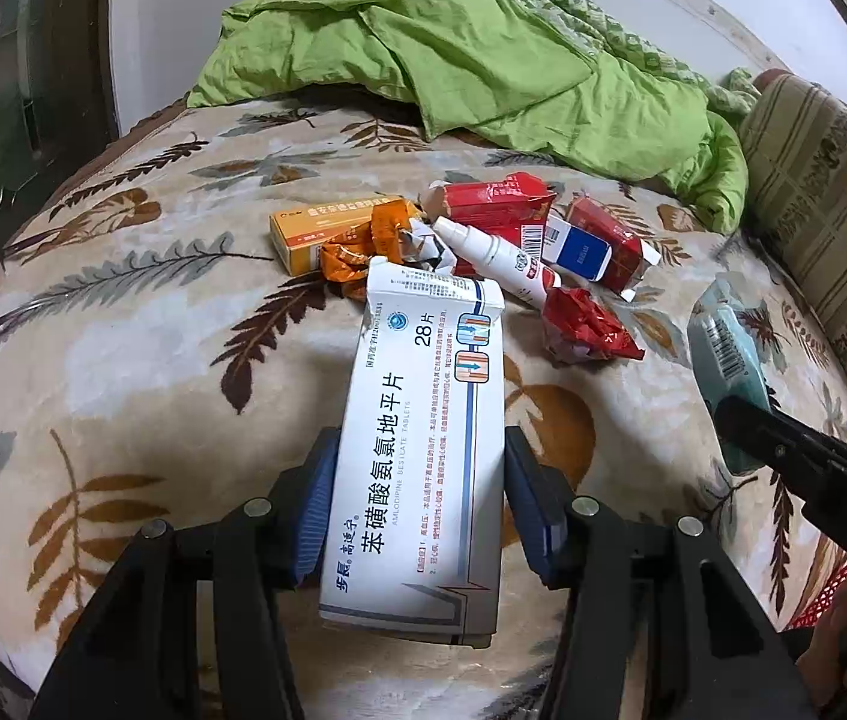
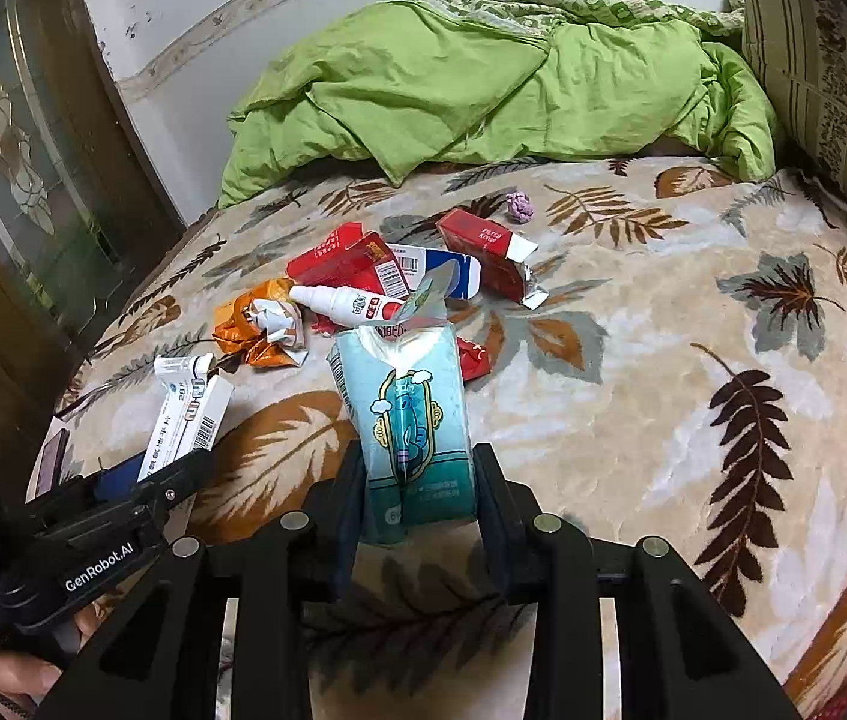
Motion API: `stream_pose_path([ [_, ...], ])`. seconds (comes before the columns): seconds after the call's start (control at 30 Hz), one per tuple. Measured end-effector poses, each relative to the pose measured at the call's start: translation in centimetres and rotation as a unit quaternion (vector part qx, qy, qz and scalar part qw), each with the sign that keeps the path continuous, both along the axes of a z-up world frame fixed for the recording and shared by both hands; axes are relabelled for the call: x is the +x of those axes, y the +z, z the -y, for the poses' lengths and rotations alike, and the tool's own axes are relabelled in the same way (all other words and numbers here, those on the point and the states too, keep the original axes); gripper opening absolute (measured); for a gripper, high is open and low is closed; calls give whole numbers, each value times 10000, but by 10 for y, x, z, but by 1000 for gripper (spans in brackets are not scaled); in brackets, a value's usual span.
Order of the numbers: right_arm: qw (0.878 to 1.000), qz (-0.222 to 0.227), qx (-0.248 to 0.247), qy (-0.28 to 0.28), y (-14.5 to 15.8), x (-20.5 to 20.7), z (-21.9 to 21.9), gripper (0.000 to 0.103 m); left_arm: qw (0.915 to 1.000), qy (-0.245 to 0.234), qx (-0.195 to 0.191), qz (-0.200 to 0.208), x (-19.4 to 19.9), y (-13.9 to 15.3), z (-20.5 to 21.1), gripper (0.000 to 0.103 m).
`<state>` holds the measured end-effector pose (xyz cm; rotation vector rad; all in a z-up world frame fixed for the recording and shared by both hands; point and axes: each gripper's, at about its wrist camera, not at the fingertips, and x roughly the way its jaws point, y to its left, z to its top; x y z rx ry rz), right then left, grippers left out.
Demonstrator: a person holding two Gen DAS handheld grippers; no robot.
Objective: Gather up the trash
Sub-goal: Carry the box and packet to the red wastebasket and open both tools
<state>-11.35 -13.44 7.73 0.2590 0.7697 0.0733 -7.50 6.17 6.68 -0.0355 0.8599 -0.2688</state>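
- The left tool (image 1: 420, 504) is clamped on a white medicine carton (image 1: 423, 438), flat-sided stiff card with blue printing, held clear above the bed (image 1: 141, 324).
- The right tool (image 2: 417, 498) grips a teal tissue pack (image 2: 408, 414), soft crinkly plastic with its top flap torn open, also lifted off the blanket, near the middle of the bed.
- Both pieces are in hand but not yet binned; no bin shows clearly in either view, so the drop-off seems to be ahead.
- Left on the bed, just beyond the tools, is a loose heap: an orange carton (image 1: 333, 228), a crumpled orange-and-white wrapper (image 2: 261, 324), a white spray bottle (image 2: 345, 303) of smooth hard plastic lying on its side, flattened red cigarette packs (image 2: 486, 252), a blue-and-white box (image 2: 453, 270) and a scrunched red wrapper (image 1: 588, 324).
- A small purple wad (image 2: 520, 206) lies apart, farther back toward the rumpled green quilt (image 2: 483, 90).
- Judged by that pile, the job is at an early stage; most trash is uncollected.
- The blanket is plush, leaf-patterned; light card and foil should lift easily from it.
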Motion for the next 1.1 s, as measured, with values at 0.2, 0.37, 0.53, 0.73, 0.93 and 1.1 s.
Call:
stream_pose_path([
  [0.2, 9998, 58, 161, -56, 4, -8, 4, 37, 9985, -444, -280, -129, -7, 1, 12, 52],
  [0.37, 9972, 106, 693, -259, 17, -42, 27, 37, 9933, -1074, -405, -105, -25, 14, 39, 52],
  [0.53, 9939, 136, 852, -694, 32, -96, 61, 37, 9789, -1971, -532, -36, -53, 36, 92, 52],
  [0.73, 9832, 223, 761, -1646, 44, -178, 122, 40, 9477, -3146, -537, -17, -100, 59, 166, 52],
  [0.93, 9553, 2, 830, -2839, 35, -272, 193, 40, 9067, -4172, -525, -335, -149, 60, 237, 52],
  [1.1, 9360, 5, 979, -3380, 33, -319, 220, 42, 8758, -4750, -506, -690, -188, 49, 288, 52],
])
